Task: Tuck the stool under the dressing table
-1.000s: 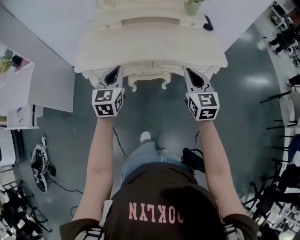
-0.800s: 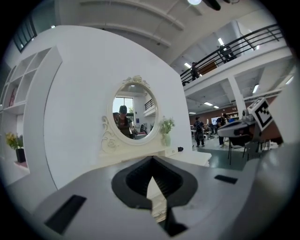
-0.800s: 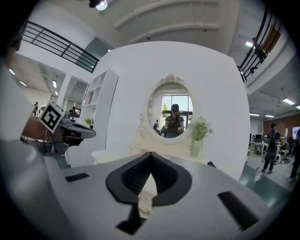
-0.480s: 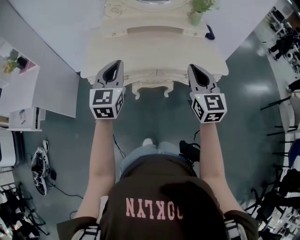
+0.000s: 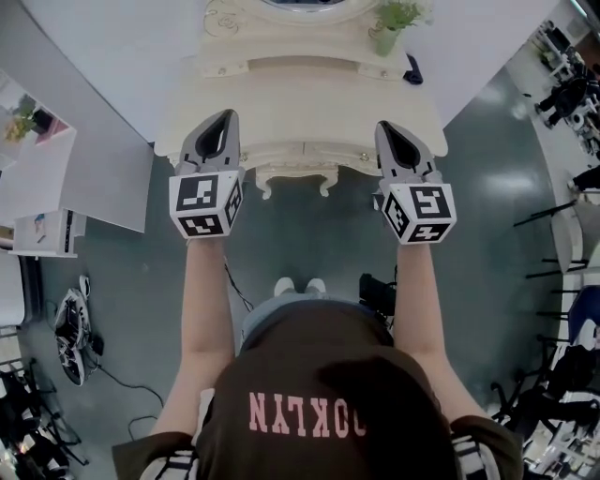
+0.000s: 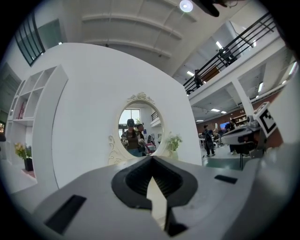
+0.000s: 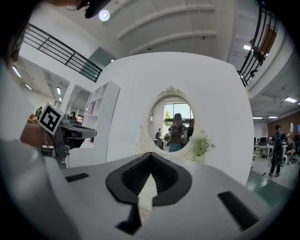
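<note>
The cream dressing table (image 5: 300, 103) stands against the white wall, with an oval mirror (image 6: 136, 126) (image 7: 174, 124) on top. A carved cream piece, seemingly the stool's front edge (image 5: 294, 175), shows under the table's middle. My left gripper (image 5: 219, 118) is shut and empty, held level over the table's front left corner. Over the front right corner, my right gripper (image 5: 388, 127) is likewise shut with nothing in it. In the left gripper view the jaws (image 6: 151, 160) meet, as they do in the right gripper view (image 7: 151, 157); both point at the mirror.
A potted plant (image 5: 386, 23) and a dark object (image 5: 413, 67) sit on the tabletop's right side. A white shelf unit (image 5: 47, 178) stands to the left, with cables and gear (image 5: 70, 328) on the floor. Stands and chairs (image 5: 562, 375) crowd the right edge.
Both grippers have risen, still shut, and now overlap the table's front corners. The person's feet have drawn together.
</note>
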`<state>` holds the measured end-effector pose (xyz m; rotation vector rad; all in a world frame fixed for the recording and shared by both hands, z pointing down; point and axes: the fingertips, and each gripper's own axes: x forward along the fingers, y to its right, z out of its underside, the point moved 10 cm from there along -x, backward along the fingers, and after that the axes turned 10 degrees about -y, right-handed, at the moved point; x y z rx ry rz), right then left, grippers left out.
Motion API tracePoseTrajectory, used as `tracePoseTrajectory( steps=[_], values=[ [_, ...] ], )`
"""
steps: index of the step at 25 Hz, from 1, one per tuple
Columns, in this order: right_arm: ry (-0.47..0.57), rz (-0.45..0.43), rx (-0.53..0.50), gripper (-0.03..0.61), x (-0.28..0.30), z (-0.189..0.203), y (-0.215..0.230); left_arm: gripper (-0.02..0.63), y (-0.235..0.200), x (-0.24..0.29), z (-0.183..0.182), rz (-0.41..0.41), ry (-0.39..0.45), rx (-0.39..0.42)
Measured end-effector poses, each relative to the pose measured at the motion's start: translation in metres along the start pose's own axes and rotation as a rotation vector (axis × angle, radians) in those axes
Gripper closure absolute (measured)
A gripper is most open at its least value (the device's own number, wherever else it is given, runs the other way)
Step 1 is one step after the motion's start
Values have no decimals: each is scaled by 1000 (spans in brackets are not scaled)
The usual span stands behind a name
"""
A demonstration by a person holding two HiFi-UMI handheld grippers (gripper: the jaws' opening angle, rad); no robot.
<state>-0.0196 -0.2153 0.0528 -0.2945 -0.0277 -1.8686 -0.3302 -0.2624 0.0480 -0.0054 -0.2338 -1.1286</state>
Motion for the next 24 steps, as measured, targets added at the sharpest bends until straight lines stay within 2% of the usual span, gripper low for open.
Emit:
tracePoseTrajectory(
  steps=[5,13,17,24],
  values=[
    [13,11,21,580,5,4,8,609,6,3,0,-14,25,-1],
    [43,-13,-13,580,8,7,7,609,9,1,-3,-24,80,-11],
    [89,-24,-7,580,5,7,8,609,17,4,-8,-14,90,2],
    [92,-30,-9,580,1,6,13,609,25,6,-11,-7,97,3]
  ],
)
